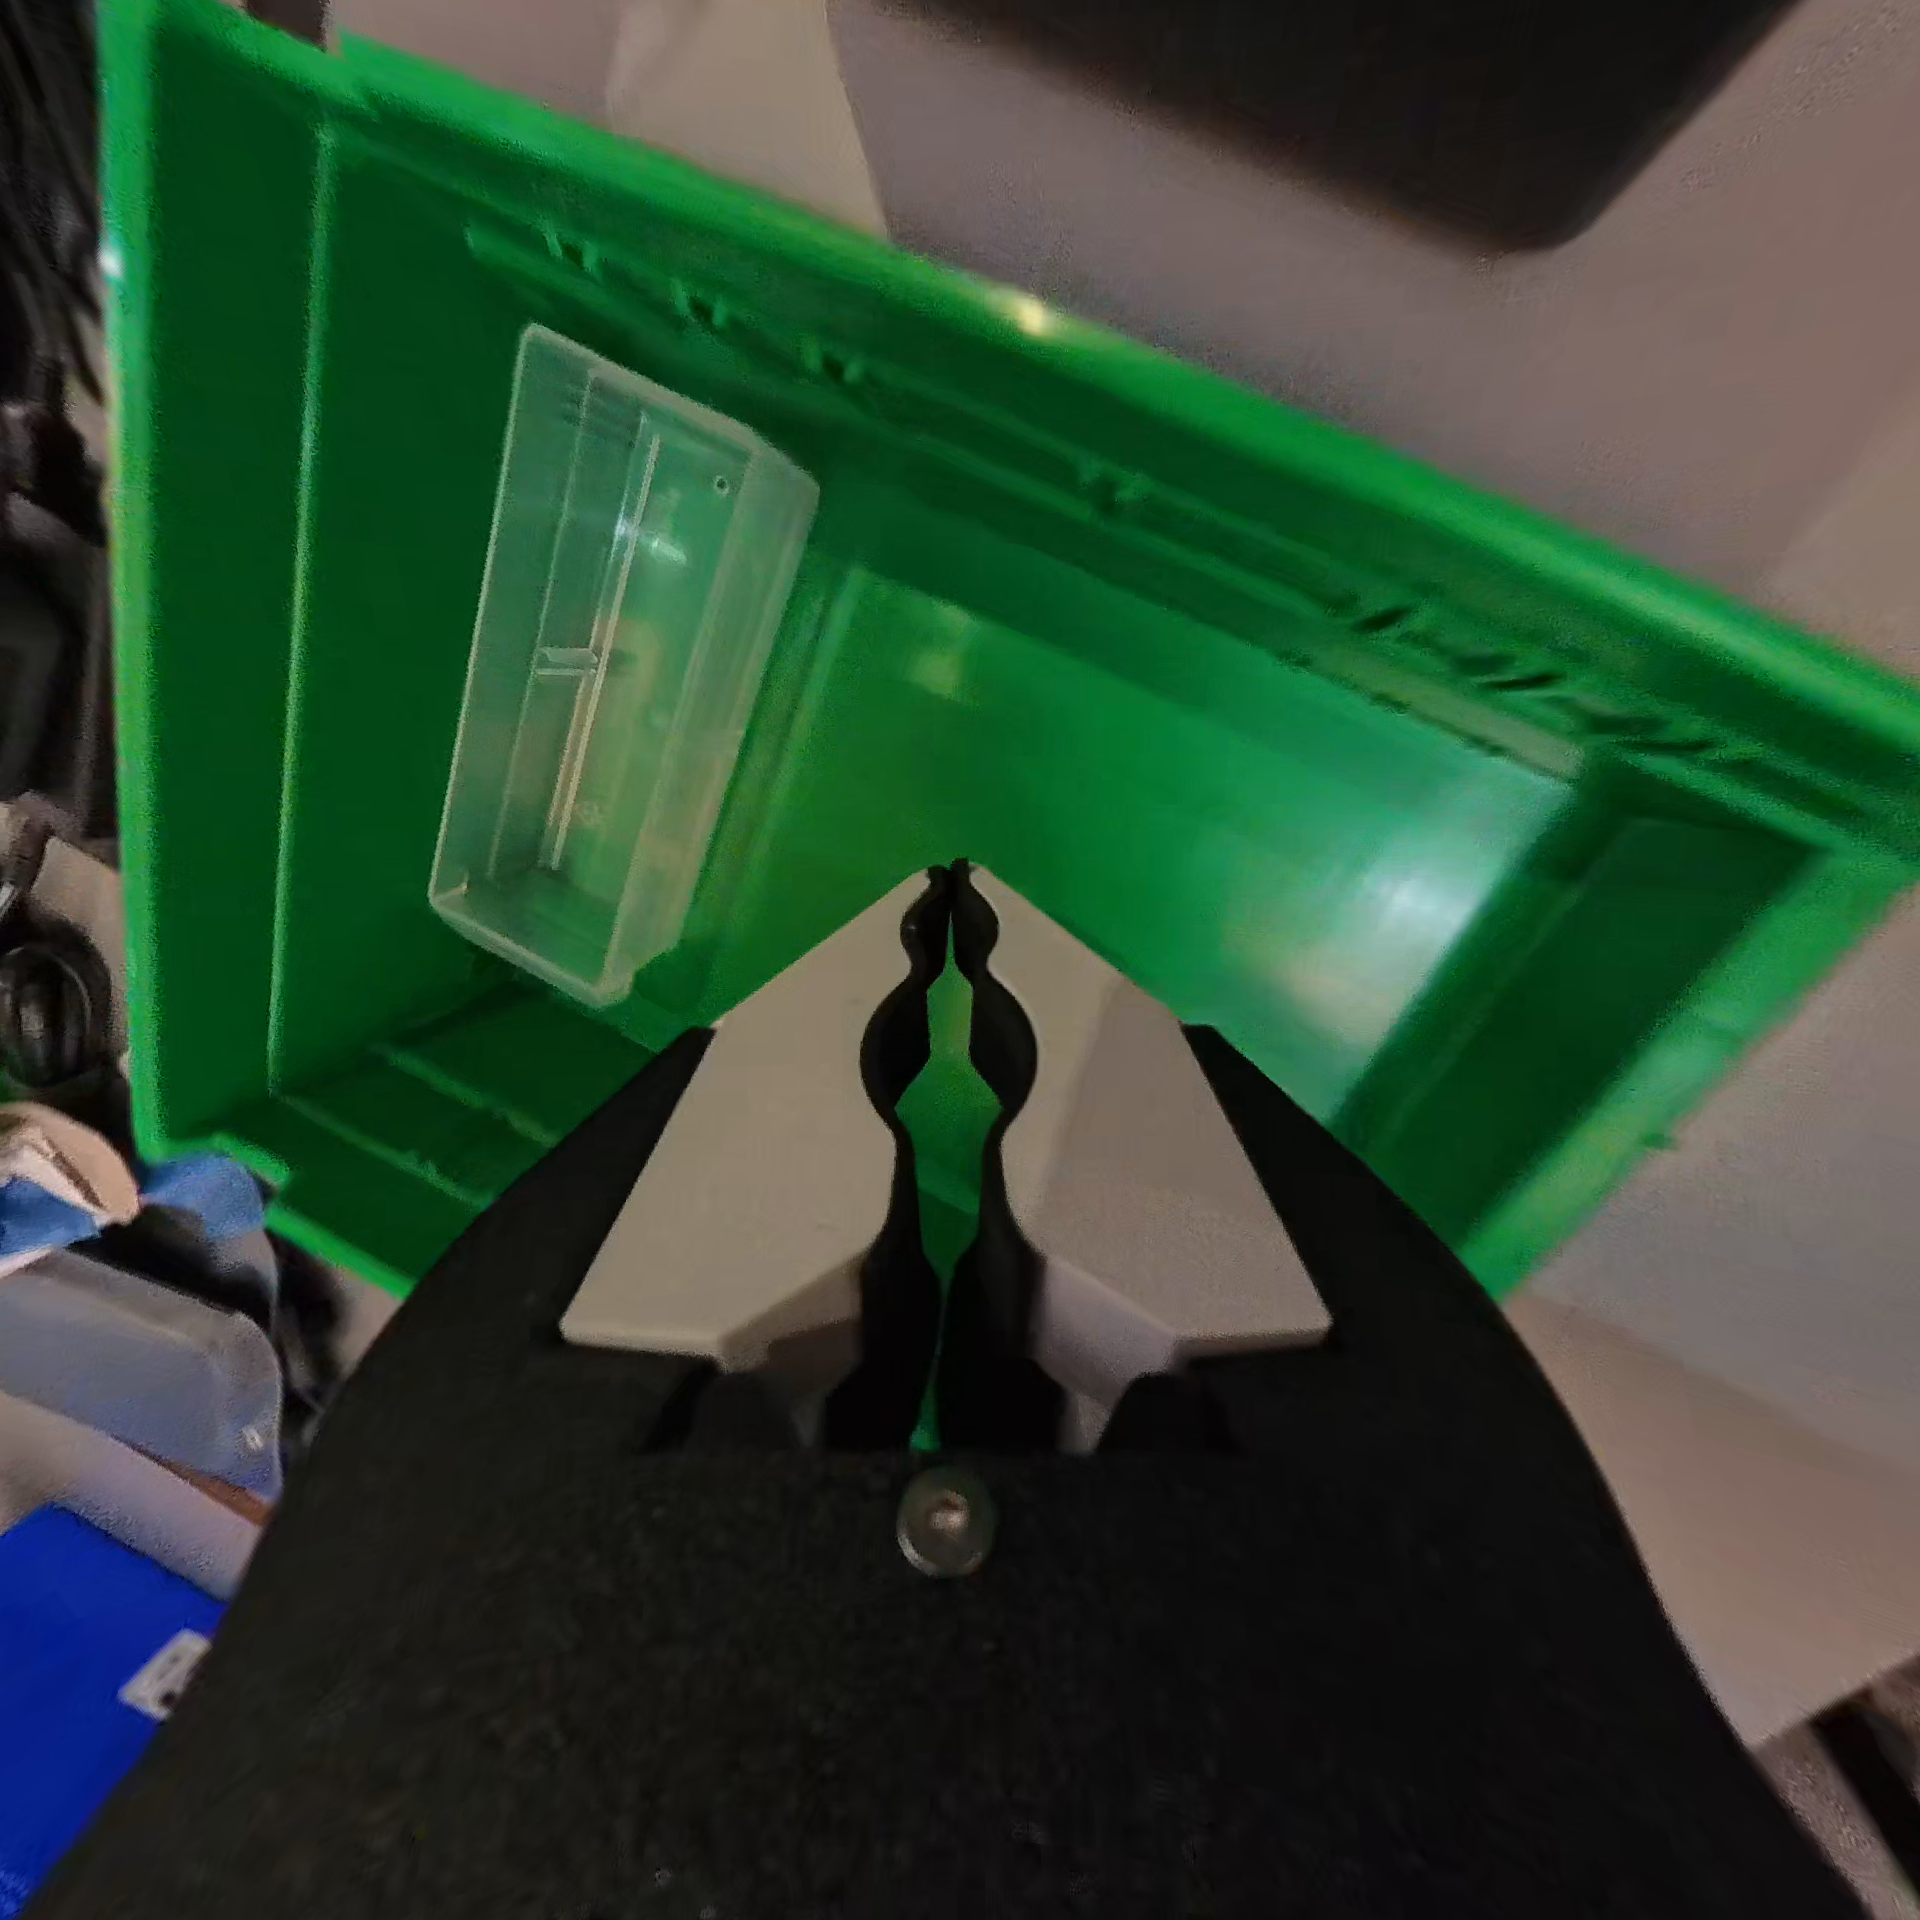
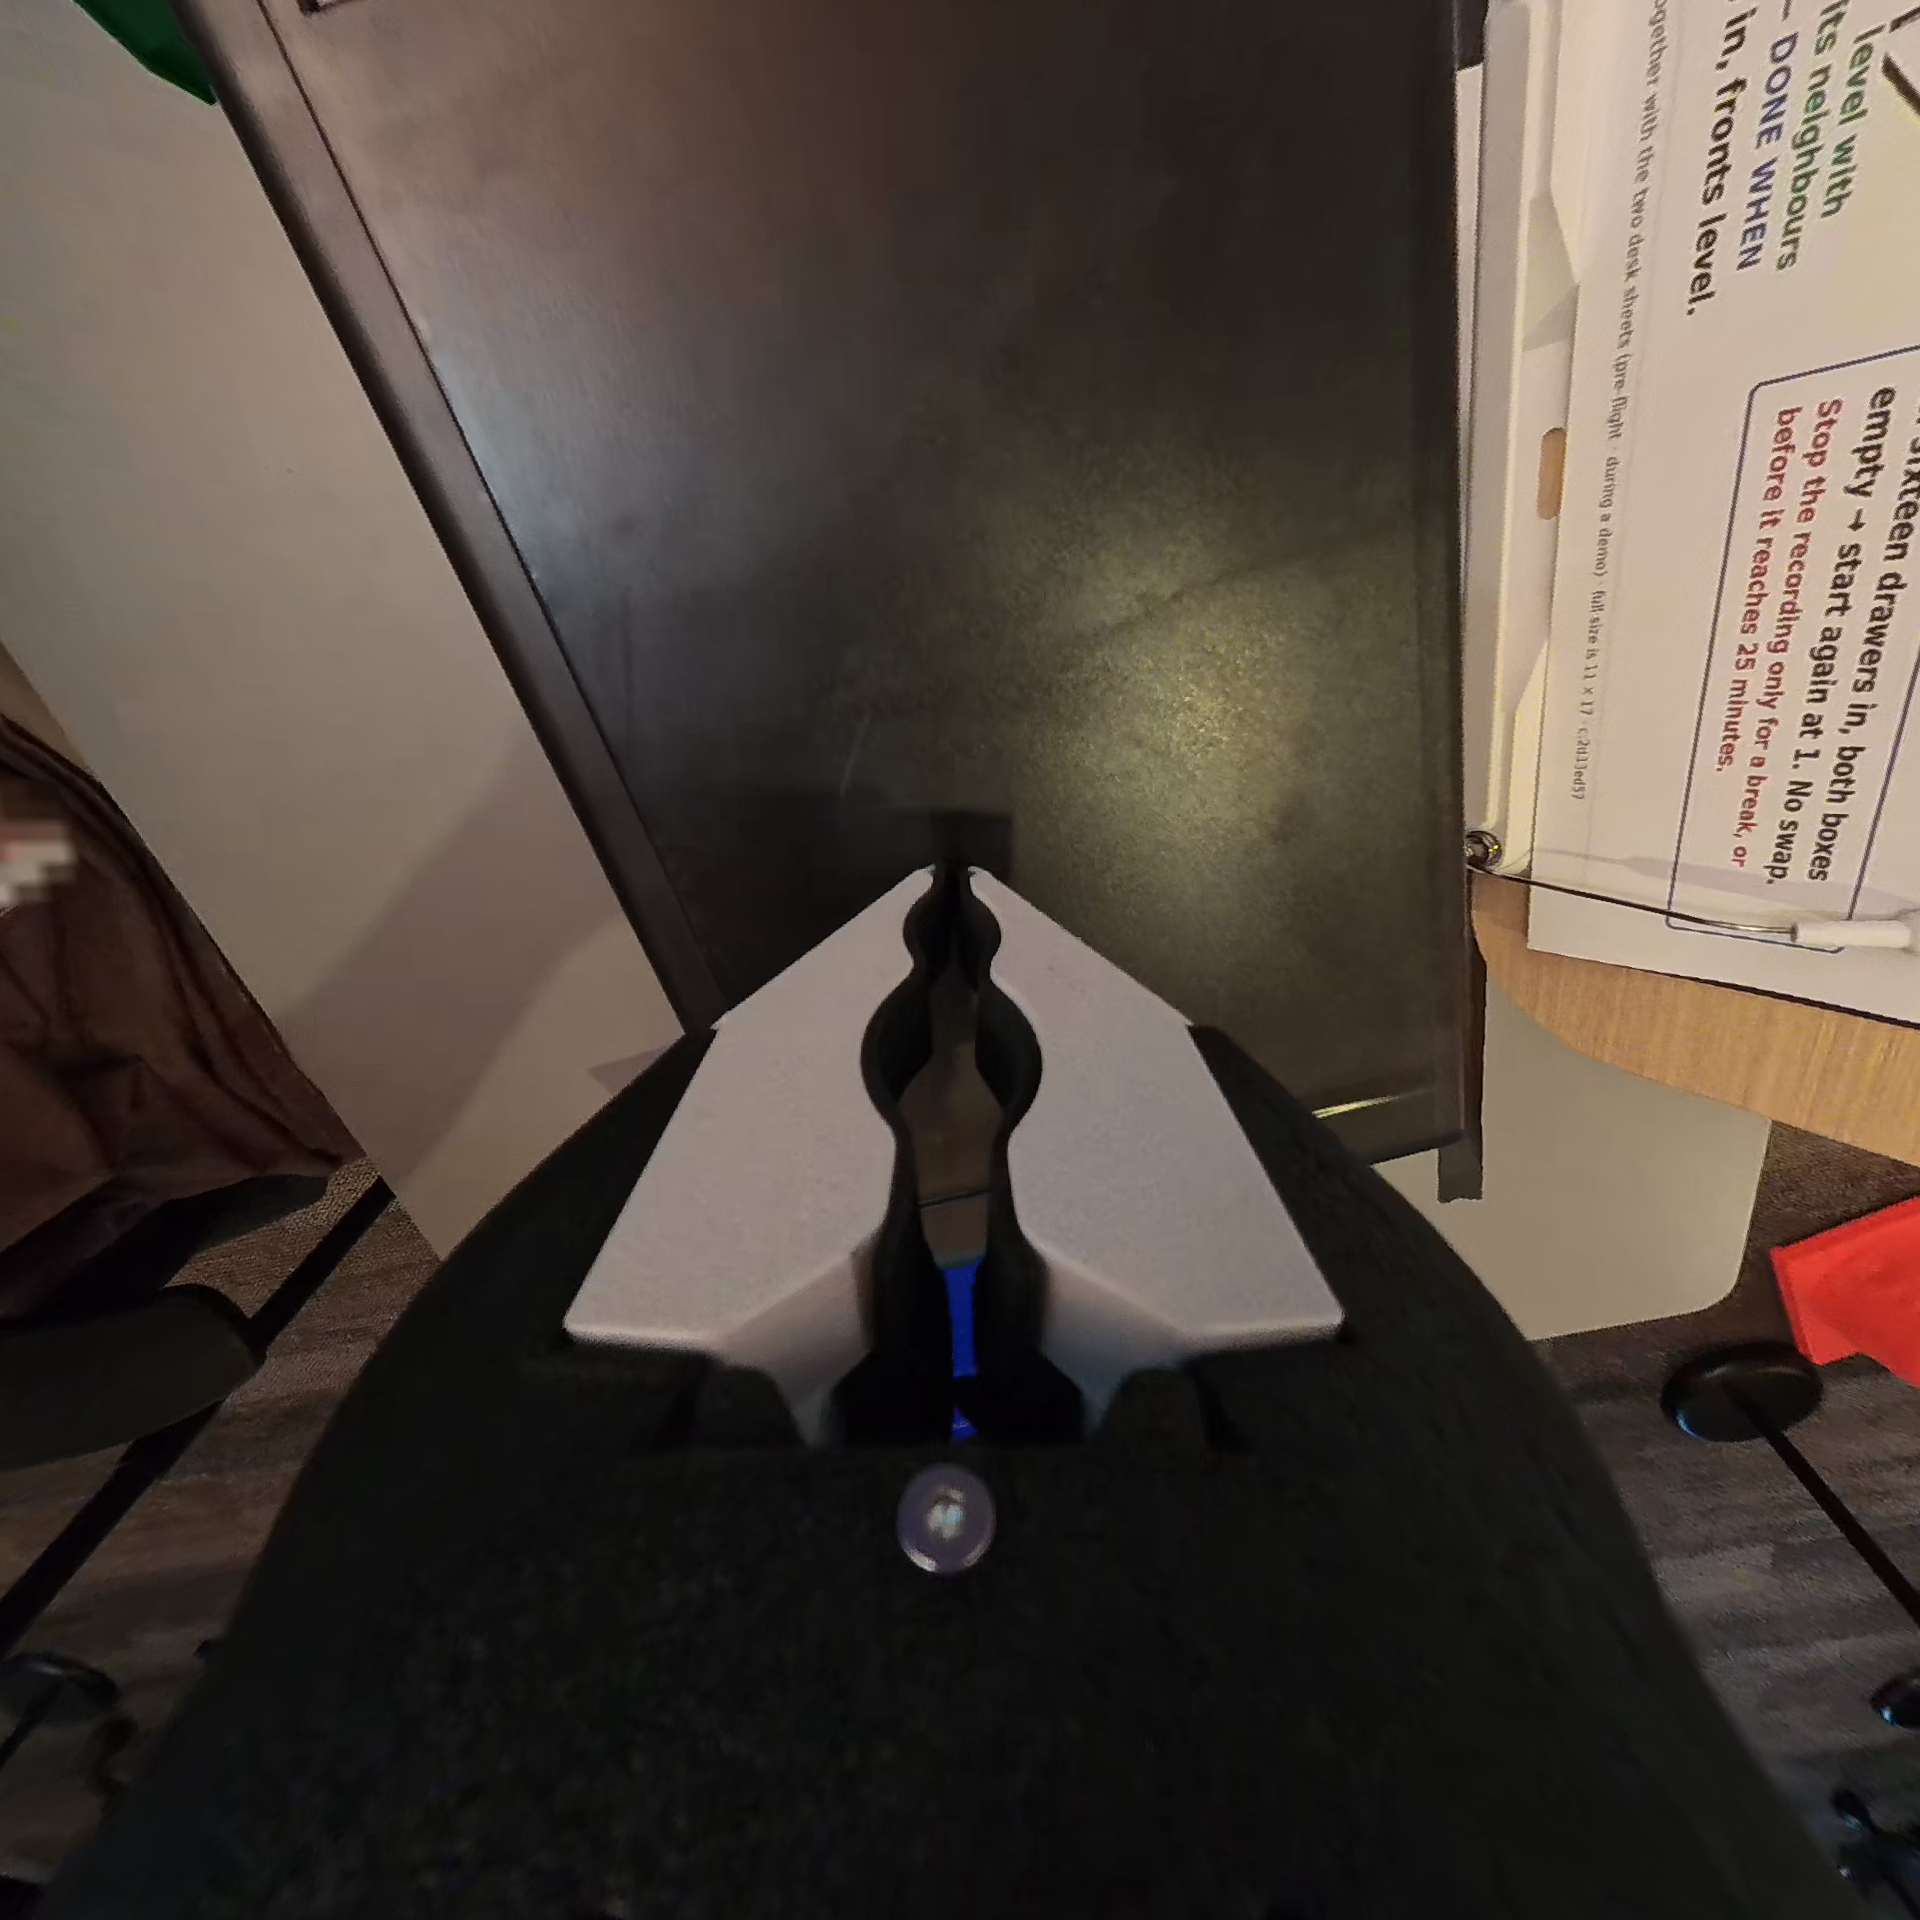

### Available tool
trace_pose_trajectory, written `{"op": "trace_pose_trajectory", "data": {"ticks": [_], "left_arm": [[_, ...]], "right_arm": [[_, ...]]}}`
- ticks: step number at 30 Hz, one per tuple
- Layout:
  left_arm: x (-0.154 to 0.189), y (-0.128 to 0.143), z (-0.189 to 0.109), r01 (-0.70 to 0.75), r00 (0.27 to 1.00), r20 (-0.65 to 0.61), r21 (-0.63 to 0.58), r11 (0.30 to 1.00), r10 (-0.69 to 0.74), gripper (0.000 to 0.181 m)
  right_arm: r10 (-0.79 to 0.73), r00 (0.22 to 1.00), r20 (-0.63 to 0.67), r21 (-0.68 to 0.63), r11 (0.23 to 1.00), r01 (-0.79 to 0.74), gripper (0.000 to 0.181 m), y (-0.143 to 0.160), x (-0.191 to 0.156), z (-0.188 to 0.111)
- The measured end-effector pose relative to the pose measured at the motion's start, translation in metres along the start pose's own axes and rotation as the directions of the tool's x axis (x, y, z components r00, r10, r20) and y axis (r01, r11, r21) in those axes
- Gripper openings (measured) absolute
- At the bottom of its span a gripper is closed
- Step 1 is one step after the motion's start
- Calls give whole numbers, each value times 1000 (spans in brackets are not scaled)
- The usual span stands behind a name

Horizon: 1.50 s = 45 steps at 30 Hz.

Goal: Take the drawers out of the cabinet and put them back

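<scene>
- While one clear drawer [image 1: 613, 675] lies in the green bin [image 1: 1143, 727], I judge the taking-out step underway.
- My left gripper [image 1: 954, 873] is clamped on that bin's wall.
- My right gripper [image 2: 954, 873] is closed against the black cabinet [image 2: 935, 416] (whether it pinches anything, I cannot tell).
- Next: steady both, then reach for another drawer.

A tilted bright green plastic bin [image 1: 1091, 665] fills the left wrist view straight ahead, its rim closing the way above and to the left. One clear plastic drawer [image 1: 613, 665] lies in its left part; the rest of the bin floor is bare. Cluttered dark and blue items [image 1: 94, 1299] crowd the lower left. In the right wrist view a flat dark panel [image 2: 935, 468] blocks the front; pale open surface [image 2: 260, 571] lies left, and a printed white sheet [image 2: 1704, 520] on the wooden worktop [image 2: 1662, 1029] lies right.
</scene>
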<state>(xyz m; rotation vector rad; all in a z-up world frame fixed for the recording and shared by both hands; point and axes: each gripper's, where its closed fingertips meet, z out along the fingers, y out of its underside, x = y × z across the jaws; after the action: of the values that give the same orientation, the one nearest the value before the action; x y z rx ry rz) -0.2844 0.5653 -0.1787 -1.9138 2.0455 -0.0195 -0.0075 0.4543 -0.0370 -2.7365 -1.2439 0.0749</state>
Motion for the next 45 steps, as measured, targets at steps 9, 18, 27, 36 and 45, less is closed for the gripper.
{"op": "trace_pose_trajectory", "data": {"ticks": [9,18,27,36,45], "left_arm": [[90,-3,-108,14,997,78,183,983,-29,0],[48,-2,-80,40,991,119,148,988,-58,0],[-67,21,25,-33,993,105,-162,986,51,11],[-79,27,72,-75,997,-42,-228,971,67,16],[-48,31,22,9,1000,9,-164,986,-7,0]], "right_arm": [[3,1000,-26,6,1000,-3,0,0,0,0],[2,999,-50,-25,1000,-3,0,0,0,0],[-5,1000,-9,-23,1000,4,0,0,0,0],[-4,998,65,72,997,-1,0,-1,0,0],[-18,998,55,55,998,15,0,-1,1,0]]}}
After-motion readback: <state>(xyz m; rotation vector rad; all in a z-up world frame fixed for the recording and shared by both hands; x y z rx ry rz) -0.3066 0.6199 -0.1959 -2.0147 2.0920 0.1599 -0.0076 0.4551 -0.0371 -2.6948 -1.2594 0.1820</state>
